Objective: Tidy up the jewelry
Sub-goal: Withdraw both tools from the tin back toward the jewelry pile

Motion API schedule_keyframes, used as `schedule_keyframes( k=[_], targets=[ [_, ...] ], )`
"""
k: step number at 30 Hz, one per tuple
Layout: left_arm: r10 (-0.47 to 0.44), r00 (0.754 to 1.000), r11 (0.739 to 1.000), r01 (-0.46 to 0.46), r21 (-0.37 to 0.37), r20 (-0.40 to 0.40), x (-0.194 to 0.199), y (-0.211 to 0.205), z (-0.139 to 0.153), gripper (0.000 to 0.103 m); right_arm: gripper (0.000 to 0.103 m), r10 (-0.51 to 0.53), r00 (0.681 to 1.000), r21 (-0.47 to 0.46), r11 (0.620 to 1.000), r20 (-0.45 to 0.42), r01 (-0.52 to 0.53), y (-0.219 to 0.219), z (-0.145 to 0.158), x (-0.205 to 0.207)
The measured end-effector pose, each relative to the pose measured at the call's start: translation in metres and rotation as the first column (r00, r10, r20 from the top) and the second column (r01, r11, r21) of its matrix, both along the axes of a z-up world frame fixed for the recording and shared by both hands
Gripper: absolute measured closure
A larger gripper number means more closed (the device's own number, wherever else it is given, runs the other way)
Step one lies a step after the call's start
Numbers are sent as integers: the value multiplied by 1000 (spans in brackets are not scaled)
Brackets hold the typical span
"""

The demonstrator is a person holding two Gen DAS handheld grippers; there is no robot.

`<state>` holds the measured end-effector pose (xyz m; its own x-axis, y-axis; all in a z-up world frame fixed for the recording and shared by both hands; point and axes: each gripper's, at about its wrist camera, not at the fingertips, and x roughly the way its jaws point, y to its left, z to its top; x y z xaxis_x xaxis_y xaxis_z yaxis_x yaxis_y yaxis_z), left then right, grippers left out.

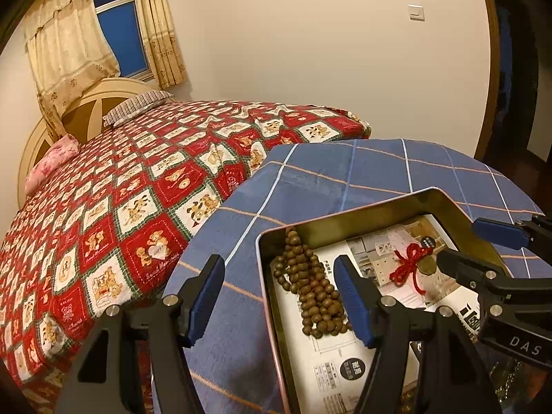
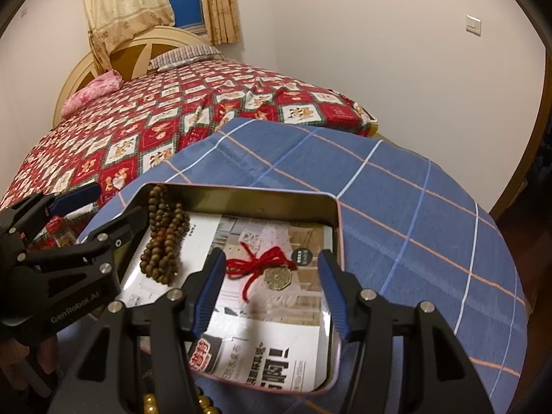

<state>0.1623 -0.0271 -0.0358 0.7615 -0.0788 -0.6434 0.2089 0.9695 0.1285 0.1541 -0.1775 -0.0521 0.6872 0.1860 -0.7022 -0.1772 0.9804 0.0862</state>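
The right tool (image 2: 269, 286) hangs over the near half of the tin (image 2: 241, 191), its fingers spread wide and holding nothing. Between and just beyond them lies the coin charm (image 2: 277, 278), tied with a red cord (image 2: 257, 263), resting on the printed paper (image 2: 262, 348) that lines the tin floor.

The left tool (image 1: 281, 298) is likewise spread and empty. Its right finger stands inside the tin, just beside the brown bead string (image 1: 307, 286); its left finger hangs outside the tin wall, over the blue checked cloth (image 1: 345, 172) that covers the worktop. The bead string lies heaped along the left wall of the tin, well apart from the charm.

At the bottom edge of the right wrist view, a strand of golden beads (image 2: 203, 403) shows outside the tin, partly hidden by the tool.

Judgement: two items appear placed and both tools are free, so the step in hand is probably fetching the next piece. The golden beads look like the candidate. The next move calls for pulling one tool back clear of the tin wall, lowering it over the strand, and closing on a bunched section so that the beads do not slip.
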Motion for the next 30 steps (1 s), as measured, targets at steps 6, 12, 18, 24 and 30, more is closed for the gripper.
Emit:
schedule_keyframes(
  k=[6, 12, 18, 24, 30],
  targets=[
    [10, 1000, 1000, -10, -5, 8, -13, 9, 3, 37, 42, -5, 1000, -2, 1000, 4, 5, 2, 2, -11],
    [21, 1000, 1000, -21, -1, 3, -26, 13, 4, 37, 40, -8, 1000, -5, 1000, 4, 8, 3, 2, -21],
    [30, 1000, 999, -30, -15, 4, -47, 17, 8, 37, 35, -13, 1000, 0, 1000, 13, 13, 2, 6, -40],
    [29, 1000, 1000, -29, -5, -6, -68, 16, 7, 37, 33, -9, 1000, -13, 1000, 19, 9, 3, 6, -61],
    [34, 999, 999, -34, -2, -3, -92, 22, 5, 37, 33, -18, 1000, -16, 1000, 7, 18, -4, -1, -85]
  ],
)
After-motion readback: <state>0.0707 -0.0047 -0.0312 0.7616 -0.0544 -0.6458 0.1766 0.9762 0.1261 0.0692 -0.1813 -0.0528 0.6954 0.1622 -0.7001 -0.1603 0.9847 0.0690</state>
